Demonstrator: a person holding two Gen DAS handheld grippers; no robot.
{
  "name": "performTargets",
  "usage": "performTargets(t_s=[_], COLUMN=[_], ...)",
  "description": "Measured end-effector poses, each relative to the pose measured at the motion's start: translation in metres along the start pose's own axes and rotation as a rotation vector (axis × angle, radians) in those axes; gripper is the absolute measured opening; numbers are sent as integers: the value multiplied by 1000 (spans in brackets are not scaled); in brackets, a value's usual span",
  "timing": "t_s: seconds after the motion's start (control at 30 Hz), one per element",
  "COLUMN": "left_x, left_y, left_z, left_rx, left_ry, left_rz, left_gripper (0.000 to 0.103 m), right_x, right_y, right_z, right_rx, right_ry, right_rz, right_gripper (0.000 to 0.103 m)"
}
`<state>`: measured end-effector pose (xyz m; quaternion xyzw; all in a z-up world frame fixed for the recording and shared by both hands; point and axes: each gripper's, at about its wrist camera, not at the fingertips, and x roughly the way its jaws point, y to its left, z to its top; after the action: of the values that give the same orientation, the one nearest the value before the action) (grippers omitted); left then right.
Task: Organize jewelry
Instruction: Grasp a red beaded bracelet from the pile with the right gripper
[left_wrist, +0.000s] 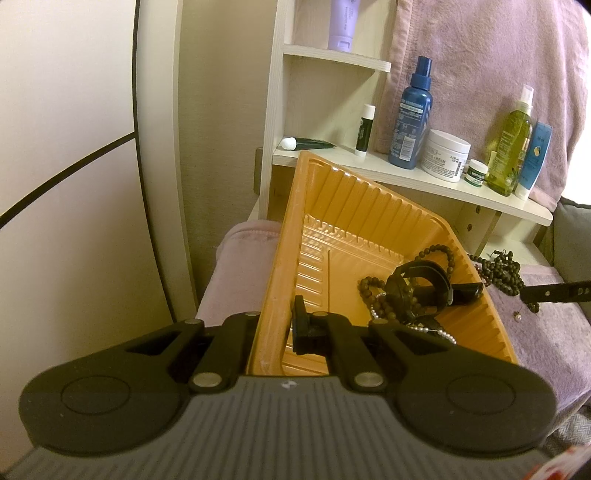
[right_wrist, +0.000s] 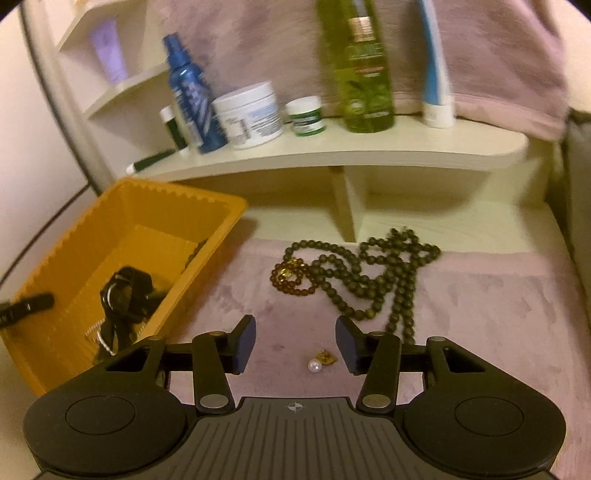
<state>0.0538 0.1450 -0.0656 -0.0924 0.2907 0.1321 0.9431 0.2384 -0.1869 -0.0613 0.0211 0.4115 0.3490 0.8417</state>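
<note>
We see left gripper (left_wrist: 275, 325) clamped on tray (left_wrist: 354, 206) wall. Tray holds watch (left_wrist: 413, 288), beads (left_wrist: 369, 291), pearl strand (left_wrist: 436, 330). Right gripper (right_wrist: 295, 345) spread wide, empty; pearl (right_wrist: 313, 366) between its jaws, dark necklace (right_wrist: 369, 273) ahead.

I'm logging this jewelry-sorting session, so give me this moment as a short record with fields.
left tongs: shut on the orange tray's near wall, tray tilted
right tongs: open, empty, low over the pink cloth
orange tray: holds a black watch, brown bead bracelet and a pearl strand
still on cloth: dark bead necklace, amber bead bracelet, pearl earring between the right tongs' fingers
shelf behind: cosmetic bottles and jars
</note>
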Motion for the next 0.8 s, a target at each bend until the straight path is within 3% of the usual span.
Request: performTargets(t_s=[0.2, 0.4, 0.8], left_x=[1, 2, 4], left_y=[1, 1, 0], left_z=[-1, -1, -1], left_rx=[-2, -5, -7], left_ry=[3, 9, 15], left_rz=[0, 3, 5], left_gripper=[4, 4, 4], right_x=[24, 49, 82], right_y=[4, 6, 15], right_z=[7, 19, 21], right_rx=[-84, -168, -300], right_ry=[9, 6, 23], right_rz=[6, 2, -32], right_gripper=[48, 35, 31])
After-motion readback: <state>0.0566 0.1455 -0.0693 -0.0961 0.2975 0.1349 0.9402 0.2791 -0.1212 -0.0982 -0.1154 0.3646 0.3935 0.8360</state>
